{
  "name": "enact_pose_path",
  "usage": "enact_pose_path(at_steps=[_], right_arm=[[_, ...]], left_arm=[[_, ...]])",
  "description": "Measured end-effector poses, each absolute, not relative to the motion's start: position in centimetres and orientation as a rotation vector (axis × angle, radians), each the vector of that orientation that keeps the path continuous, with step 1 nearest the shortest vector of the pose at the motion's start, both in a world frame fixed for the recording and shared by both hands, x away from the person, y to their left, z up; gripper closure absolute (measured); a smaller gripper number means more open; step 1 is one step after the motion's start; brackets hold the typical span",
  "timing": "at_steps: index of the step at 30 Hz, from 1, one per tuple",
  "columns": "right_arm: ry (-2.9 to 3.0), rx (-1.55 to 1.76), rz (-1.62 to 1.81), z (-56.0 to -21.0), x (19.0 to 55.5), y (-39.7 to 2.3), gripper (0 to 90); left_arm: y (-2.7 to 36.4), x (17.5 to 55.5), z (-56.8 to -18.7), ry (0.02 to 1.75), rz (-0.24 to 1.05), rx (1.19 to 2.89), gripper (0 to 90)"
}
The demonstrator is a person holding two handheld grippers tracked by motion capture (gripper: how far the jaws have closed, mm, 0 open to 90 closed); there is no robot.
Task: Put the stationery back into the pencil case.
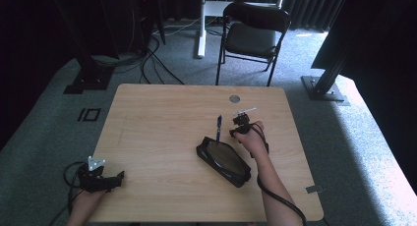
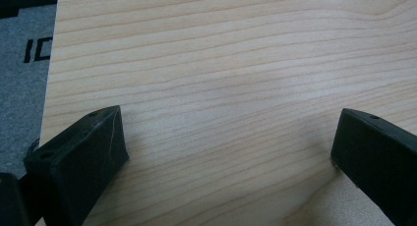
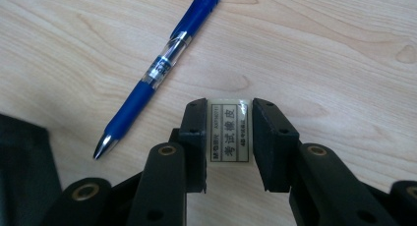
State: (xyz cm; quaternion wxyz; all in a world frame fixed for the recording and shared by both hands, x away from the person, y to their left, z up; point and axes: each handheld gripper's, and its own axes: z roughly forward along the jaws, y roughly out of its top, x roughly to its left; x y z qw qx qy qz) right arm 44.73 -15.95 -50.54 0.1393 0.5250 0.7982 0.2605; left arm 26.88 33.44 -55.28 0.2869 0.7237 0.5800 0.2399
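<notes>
**Eraser gripped between right claw's jaws on wooden surface**

The surface (image 1: 162, 118) was pale wood-grain laminate, smooth, with rounded corners. The right claw (image 3: 228, 137) had its two blocky matte-black jaws closed against the sides of a small rectangular eraser (image 3: 229, 135). The eraser was cream-white, wrapped in a glossy sleeve printed with dark characters, and lay on the surface just beside a pen (image 3: 160, 69). The pen was blue plastic with a clear middle band, a rubbery grip and a metal tip, lying at a slant and apart from the eraser. A black, flat, soft-looking case (image 1: 223, 160) lay near the person's right hand. The left claw (image 2: 228, 152) rested at the near left edge, jaws spread wide with only bare wood between them.
</notes>
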Motion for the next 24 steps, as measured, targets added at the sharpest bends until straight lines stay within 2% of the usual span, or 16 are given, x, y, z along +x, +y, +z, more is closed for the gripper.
enact_pose_path(at_steps=[13, 24], right_arm=[[2.319, 1.459, 0.790, -48.4, 43.3, -17.1, 68.3], [2.316, 1.361, 0.860, -45.2, 41.3, -17.2, 68.3]], left_arm=[[33.4, 26.9, -55.3, 1.550, 0.641, 1.933, 0.4], [33.4, 26.9, -55.3, 1.549, 0.642, 1.934, 0.4]])
